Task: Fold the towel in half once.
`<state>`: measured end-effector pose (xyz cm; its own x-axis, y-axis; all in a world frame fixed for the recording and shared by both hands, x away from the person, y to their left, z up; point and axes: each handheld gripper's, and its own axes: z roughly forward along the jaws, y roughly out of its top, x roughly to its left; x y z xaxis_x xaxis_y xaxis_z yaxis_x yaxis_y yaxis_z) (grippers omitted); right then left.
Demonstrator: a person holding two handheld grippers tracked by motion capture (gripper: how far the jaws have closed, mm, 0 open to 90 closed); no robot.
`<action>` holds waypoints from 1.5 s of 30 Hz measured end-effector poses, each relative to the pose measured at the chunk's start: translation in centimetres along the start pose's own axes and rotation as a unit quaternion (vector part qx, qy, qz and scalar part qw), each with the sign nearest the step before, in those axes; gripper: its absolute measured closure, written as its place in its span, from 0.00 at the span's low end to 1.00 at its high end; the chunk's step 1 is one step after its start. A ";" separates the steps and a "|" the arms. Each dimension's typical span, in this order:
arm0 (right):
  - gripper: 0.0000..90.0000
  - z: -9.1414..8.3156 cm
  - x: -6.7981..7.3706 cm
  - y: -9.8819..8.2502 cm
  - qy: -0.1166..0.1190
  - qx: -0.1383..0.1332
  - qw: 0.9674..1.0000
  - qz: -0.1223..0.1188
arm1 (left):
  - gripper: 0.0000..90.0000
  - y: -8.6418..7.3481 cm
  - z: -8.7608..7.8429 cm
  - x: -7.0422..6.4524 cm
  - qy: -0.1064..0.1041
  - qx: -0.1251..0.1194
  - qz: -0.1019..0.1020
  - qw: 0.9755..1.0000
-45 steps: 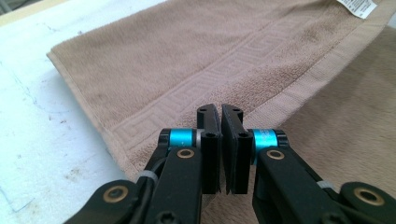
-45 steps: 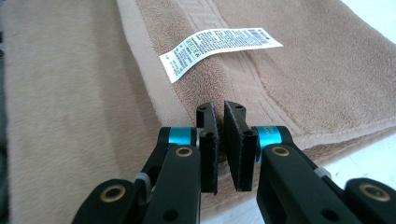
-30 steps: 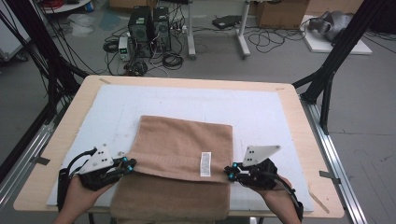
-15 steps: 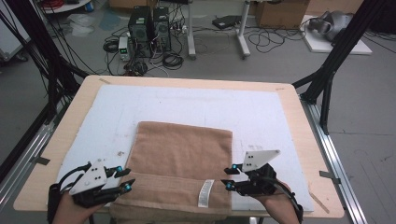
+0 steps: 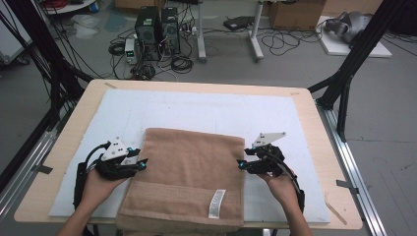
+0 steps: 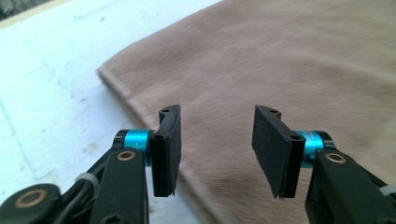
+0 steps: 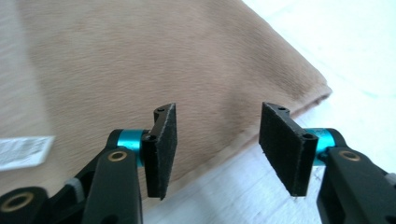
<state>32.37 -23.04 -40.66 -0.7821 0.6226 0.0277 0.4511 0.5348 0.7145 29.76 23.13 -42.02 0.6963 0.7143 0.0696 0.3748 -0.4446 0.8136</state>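
Left gripper [image 5: 141, 163] and right gripper [image 5: 241, 164], jaws just parted and holding nothing, flank the folded brown towel [image 5: 189, 172] lying on the white mat [image 5: 196, 108] at the near table edge. Risk: the overhanging near fold, with its white label [image 5: 216, 203], may slide off, or a careless regrasp may pinch one layer only. Both hands rest low, palms up, jaws pointing inward.
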 end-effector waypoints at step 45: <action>0.94 1.4 -6.6 7.4 -0.047 0.012 0.999 0.022 | 0.94 5.3 3.5 5.0 0.035 -0.033 -0.111 0.993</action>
<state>41.45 -22.42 -36.56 -0.7182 0.6958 -0.0069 0.4959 0.5187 0.6965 37.33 22.45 -39.39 0.5558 0.8276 -0.0785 0.4718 -0.2363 0.8495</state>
